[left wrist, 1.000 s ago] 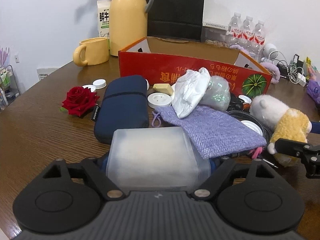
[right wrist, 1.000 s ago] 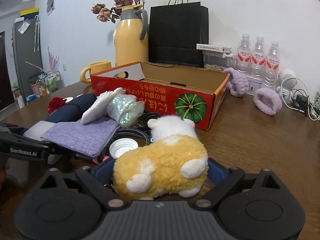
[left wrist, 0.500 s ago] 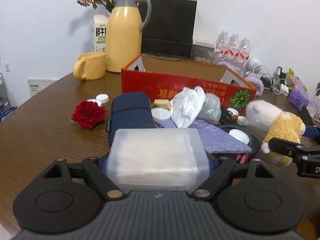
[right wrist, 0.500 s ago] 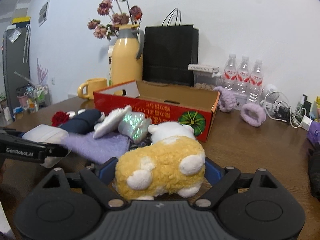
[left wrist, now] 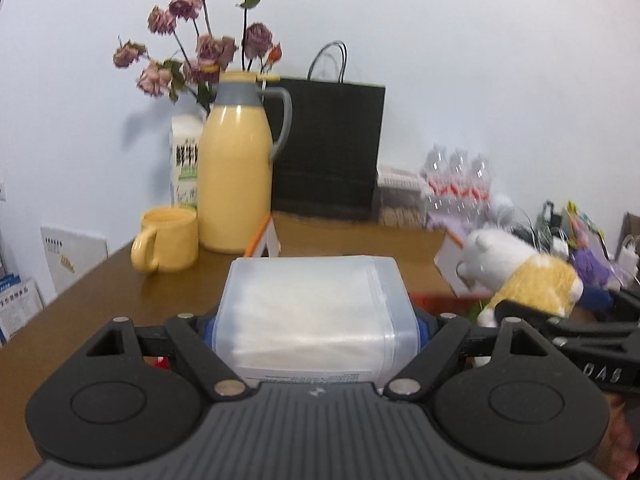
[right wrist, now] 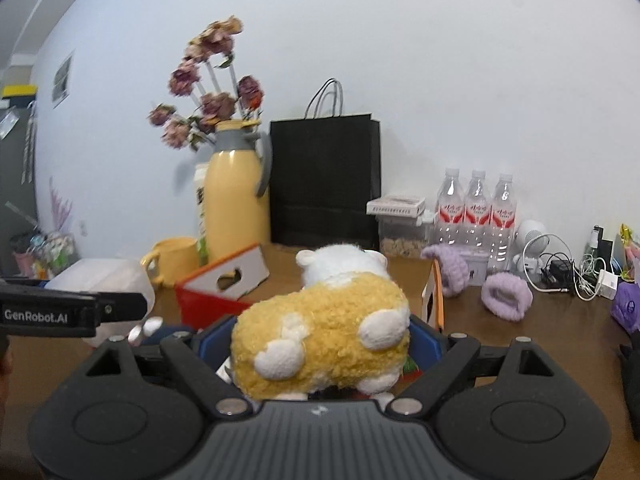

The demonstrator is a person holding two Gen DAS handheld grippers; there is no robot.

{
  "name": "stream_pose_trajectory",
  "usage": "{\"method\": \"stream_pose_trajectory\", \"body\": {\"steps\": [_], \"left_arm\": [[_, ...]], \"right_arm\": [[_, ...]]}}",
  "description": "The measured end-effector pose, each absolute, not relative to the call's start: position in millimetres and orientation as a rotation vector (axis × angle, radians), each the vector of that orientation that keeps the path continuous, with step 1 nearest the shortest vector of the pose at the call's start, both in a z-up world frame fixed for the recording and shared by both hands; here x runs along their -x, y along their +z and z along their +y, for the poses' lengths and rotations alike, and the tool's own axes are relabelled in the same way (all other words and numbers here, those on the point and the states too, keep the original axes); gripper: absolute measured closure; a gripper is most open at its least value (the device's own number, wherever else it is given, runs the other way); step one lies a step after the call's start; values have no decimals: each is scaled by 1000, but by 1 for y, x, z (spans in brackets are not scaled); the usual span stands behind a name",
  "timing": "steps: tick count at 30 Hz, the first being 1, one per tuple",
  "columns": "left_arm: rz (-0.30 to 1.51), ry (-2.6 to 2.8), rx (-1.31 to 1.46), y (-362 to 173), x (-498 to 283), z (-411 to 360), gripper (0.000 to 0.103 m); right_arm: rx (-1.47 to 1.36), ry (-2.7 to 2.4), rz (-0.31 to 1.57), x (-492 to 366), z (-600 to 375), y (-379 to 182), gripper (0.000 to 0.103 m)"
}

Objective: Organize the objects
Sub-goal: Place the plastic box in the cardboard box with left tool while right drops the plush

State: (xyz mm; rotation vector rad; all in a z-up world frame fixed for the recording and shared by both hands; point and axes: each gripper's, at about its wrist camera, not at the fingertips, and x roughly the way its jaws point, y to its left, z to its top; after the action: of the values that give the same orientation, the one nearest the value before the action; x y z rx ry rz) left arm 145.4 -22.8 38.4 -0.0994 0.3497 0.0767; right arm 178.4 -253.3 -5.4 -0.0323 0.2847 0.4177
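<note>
My left gripper (left wrist: pixel 316 320) is shut on a translucent white plastic box (left wrist: pixel 314 312) and holds it raised above the table. My right gripper (right wrist: pixel 320 344) is shut on a yellow and white plush toy (right wrist: pixel 324 332), also raised. In the left wrist view the plush toy (left wrist: pixel 516 272) shows at the right. In the right wrist view the plastic box (right wrist: pixel 100 280) shows at the left. The red cardboard box (right wrist: pixel 224 292) with white flaps lies below and ahead of both grippers, mostly hidden by what I hold.
A yellow thermos jug (left wrist: pixel 236 184) with dried flowers, a yellow mug (left wrist: pixel 168 244), a milk carton (left wrist: pixel 186 164) and a black paper bag (left wrist: pixel 328 148) stand at the back. Water bottles (right wrist: pixel 476 208), purple scrunchies (right wrist: pixel 506 296) and cables (right wrist: pixel 560 272) lie at the right.
Both grippers have risen with their loads and tilted up. The table clutter and most of the red box have dropped out of view beneath them.
</note>
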Motion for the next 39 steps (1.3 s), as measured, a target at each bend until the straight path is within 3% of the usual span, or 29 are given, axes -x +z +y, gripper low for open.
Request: {"method": "stream_pose_trajectory", "body": {"steps": [18, 32, 33, 34, 35, 39], "left_arm": [[449, 106, 119, 22, -318, -10, 20], [524, 110, 22, -3, -329, -20, 19], [521, 115, 25, -3, -328, -19, 16], [519, 119, 29, -2, -329, -19, 5], [509, 124, 36, -1, -328, -18, 0], [494, 127, 56, 0, -327, -16, 0]], "right_arm": [[15, 234, 405, -327, -206, -31, 15], [51, 215, 531, -342, -201, -56, 9], [47, 211, 532, -342, -202, -56, 7], [43, 207, 532, -341, -203, -56, 6], [41, 197, 530, -341, -204, -56, 1], [39, 192, 526, -339, -205, -55, 0]]}}
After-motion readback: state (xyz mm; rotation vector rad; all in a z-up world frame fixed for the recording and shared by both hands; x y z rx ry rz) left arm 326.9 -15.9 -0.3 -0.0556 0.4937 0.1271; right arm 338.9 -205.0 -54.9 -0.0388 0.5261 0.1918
